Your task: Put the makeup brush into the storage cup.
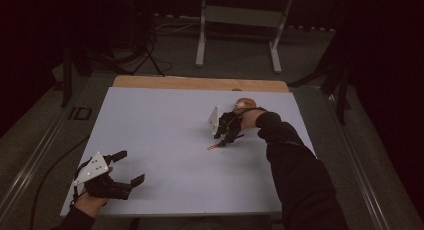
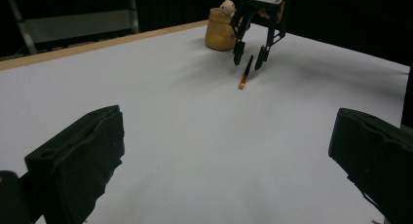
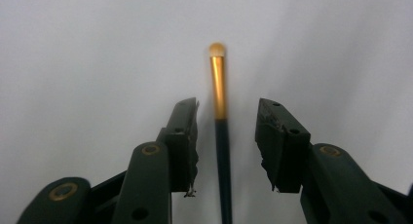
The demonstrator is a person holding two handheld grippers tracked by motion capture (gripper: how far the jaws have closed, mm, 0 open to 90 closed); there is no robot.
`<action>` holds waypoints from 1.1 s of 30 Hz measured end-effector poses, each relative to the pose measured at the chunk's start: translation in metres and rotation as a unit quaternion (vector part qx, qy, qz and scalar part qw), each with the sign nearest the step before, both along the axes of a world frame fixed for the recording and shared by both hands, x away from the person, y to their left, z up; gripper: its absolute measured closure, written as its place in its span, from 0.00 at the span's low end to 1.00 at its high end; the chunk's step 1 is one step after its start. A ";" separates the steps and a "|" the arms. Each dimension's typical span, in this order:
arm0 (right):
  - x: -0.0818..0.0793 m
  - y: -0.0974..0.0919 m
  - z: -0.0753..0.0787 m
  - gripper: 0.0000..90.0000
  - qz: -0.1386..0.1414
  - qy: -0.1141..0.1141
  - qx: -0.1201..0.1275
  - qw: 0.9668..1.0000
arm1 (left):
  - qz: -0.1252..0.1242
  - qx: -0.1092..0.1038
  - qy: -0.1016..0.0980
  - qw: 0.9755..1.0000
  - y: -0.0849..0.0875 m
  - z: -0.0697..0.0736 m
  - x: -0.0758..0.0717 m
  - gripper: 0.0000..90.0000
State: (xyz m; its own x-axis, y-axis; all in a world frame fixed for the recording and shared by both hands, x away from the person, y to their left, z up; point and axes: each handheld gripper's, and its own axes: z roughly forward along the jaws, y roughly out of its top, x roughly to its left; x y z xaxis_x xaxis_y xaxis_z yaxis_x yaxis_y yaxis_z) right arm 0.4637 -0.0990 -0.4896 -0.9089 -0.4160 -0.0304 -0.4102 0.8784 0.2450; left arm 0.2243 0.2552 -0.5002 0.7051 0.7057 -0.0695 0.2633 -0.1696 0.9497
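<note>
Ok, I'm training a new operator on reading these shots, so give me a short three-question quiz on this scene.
1. True or false: the right gripper has its pads pressed on the brush.
2. Which way does the brush lie on the white table? A) upright in the pot B) flat between the right gripper's jaws C) under the left gripper
3. What stands just beyond the right gripper in the left gripper view?

Key
1. False: a gap shows on each side of the brush.
2. B
3. A tan pot with a small figure on its rim. The left gripper rests open, far from it.
</note>
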 end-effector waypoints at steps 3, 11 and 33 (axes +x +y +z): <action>-0.001 0.002 -0.003 0.67 0.008 -0.003 -0.007 1.000 | -0.001 0.000 0.000 1.000 0.000 0.000 0.000 0.00; -0.003 0.009 -0.009 0.72 0.023 -0.006 -0.019 1.000 | -0.002 -0.001 0.000 1.000 0.000 0.000 0.000 0.00; -0.002 0.017 -0.016 0.93 0.025 -0.008 -0.052 0.998 | -0.002 0.001 0.000 1.000 0.000 0.000 0.000 0.00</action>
State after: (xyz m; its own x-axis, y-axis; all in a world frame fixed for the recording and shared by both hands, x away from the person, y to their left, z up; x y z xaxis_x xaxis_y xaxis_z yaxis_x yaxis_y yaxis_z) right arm 0.4617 -0.0816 -0.5051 -0.8866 -0.4626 0.0008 -0.4574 0.8769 0.1476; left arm 0.2241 0.2549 -0.5003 0.7078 0.7030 -0.0688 0.2628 -0.1717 0.9495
